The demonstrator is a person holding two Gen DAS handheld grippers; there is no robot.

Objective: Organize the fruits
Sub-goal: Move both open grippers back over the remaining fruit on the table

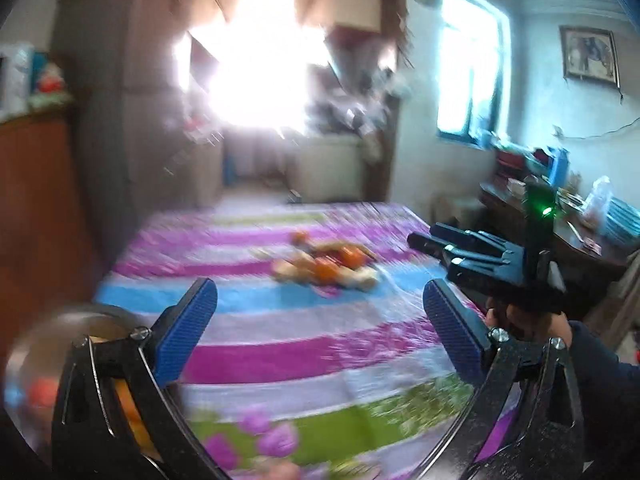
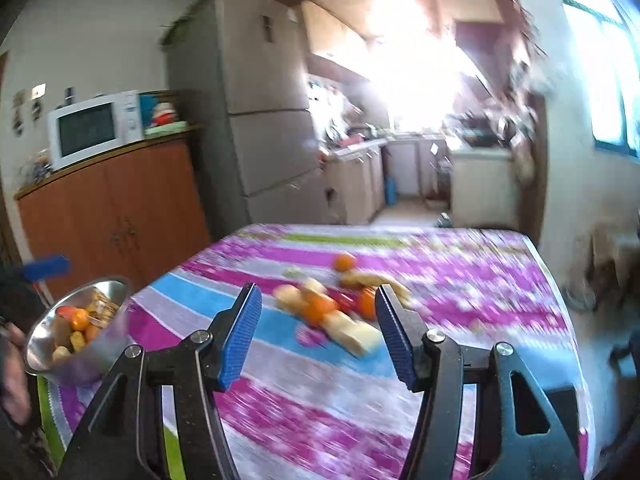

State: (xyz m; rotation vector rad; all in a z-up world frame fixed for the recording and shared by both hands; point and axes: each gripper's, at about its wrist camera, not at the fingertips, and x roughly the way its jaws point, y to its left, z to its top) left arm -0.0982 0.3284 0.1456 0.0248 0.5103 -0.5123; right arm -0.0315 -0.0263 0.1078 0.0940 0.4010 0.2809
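No writing is showing clearly enough to read anywhere; the pictures are blurry.

You are holding your left gripper (image 1: pixel 320 328) over the near part of the table (image 1: pixel 280 344), and its two blue fingers (image 1: pixel 188 332) are standing wide apart with nothing between them. The pile of fruits (image 1: pixel 326 264) is lying on the striped cloth far ahead of those fingers, a little to the right of the middle, and it is well apart from them. You can pick out oranges and some pale yellow pieces in it, but the blur is hiding what the pale ones are.

You are holding your right gripper (image 2: pixel 318 332) lower and closer to the pile. Its blue fingers (image 2: pixel 394 340) are spread wide too, and they are pinching nothing. In the right wrist view the fruits (image 2: pixel 332 308) are sitting just past the fingertips, between the two fingers. One orange (image 2: pixel 345 262) is lying a bit farther off, apart from the rest.

In the left wrist view your right hand (image 1: pixel 532 320) is gripping the black handle at the right side of the table, with a dark sleeve (image 1: pixel 600 380) behind it.

A shiny metal bowl (image 2: pixel 80 320) is tilting at the near left edge of the table. It is already holding some fruit pieces, orange, red and brown.
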